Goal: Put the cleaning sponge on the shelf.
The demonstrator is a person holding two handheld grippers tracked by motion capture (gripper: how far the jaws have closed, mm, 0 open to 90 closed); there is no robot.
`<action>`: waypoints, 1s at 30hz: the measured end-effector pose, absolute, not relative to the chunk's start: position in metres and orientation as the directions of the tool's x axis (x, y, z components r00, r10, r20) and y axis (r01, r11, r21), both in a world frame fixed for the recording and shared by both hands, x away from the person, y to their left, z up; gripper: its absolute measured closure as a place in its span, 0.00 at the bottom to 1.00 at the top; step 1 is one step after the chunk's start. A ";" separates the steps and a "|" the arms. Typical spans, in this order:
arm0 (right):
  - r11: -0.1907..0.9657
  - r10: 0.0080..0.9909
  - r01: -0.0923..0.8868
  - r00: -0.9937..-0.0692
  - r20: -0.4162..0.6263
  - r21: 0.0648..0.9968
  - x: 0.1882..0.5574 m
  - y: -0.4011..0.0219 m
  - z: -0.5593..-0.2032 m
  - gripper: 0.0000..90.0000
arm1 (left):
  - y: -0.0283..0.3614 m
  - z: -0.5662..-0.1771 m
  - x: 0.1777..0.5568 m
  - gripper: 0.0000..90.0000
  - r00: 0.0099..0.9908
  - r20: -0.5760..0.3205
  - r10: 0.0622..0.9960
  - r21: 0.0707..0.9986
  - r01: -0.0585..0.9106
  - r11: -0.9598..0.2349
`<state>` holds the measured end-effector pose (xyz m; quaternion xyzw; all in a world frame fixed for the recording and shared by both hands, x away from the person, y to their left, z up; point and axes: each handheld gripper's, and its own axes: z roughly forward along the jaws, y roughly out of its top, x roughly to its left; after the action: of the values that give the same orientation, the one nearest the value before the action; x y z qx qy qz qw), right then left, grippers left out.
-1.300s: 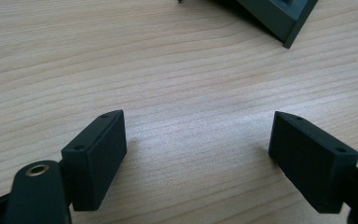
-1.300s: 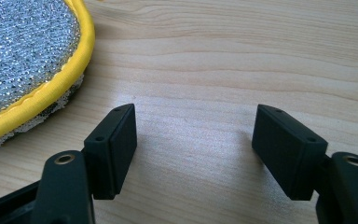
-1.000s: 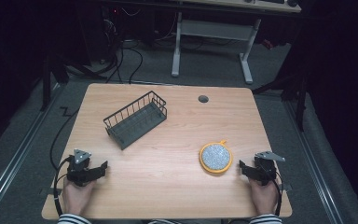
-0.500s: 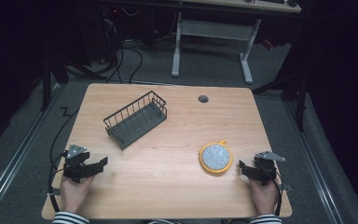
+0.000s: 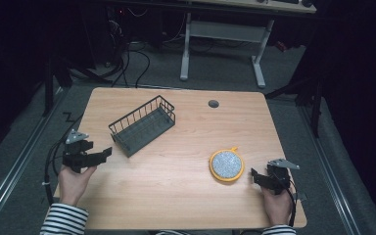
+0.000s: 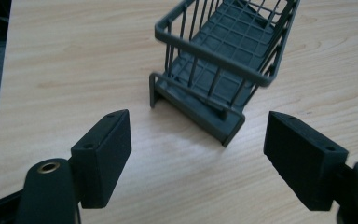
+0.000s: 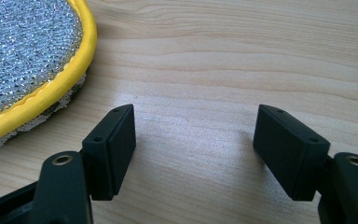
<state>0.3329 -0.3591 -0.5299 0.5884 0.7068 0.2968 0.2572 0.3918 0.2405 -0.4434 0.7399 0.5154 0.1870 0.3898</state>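
Note:
A dark grey wire basket point(image 5: 143, 124) lies at an angle on the left half of the wooden table point(image 5: 176, 196); its near end point(image 6: 214, 93) fills the upper middle of the left gripper view. My left gripper point(image 5: 105, 153) is lifted above the table's left edge and points at the basket; its jaws have just been closing a little, stand open and hold nothing point(image 6: 198, 154). A round silver scouring pad with a yellow rim point(image 5: 226, 165) lies right of centre. My right gripper point(image 5: 253, 176) rests just right of the pad point(image 7: 23, 60), open and empty point(image 7: 196, 149).
A small dark grommet point(image 5: 213, 103) is set in the table near its far edge. Beyond the table stand the white legs of another desk point(image 5: 223, 54) and cables on the grey floor. The table's left edge point(image 6: 2, 93) lies close to my left gripper.
My left hand has risen and moved toward the basket with its gripper open. The right hand, the pad and the basket have stayed put.

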 end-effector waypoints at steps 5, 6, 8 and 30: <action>0.132 0.984 0.679 -0.176 -0.014 0.723 0.333 -0.359 -0.530 0.33 | 0.235 -0.434 0.407 0.27 0.398 -0.117 0.910 0.765 0.620 -0.173; 0.132 0.984 0.679 -0.176 -0.014 0.722 0.333 -0.359 -0.530 0.33 | 0.234 -0.433 0.410 0.27 0.395 -0.113 0.911 0.763 0.622 -0.175; 0.135 0.984 0.678 -0.180 -0.015 0.722 0.333 -0.359 -0.530 0.33 | 0.233 -0.434 0.416 0.28 0.395 -0.125 0.910 0.762 0.625 -0.167; 0.145 0.981 0.677 -0.192 -0.017 0.721 0.332 -0.358 -0.530 0.33 | 0.209 -0.431 0.469 0.33 0.346 -0.091 0.934 0.704 0.686 -0.185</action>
<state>0.3323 -0.3580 -0.5299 0.5821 0.7122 0.2977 0.2555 0.4688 0.2087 -0.4312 0.7476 0.5416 0.1839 0.3375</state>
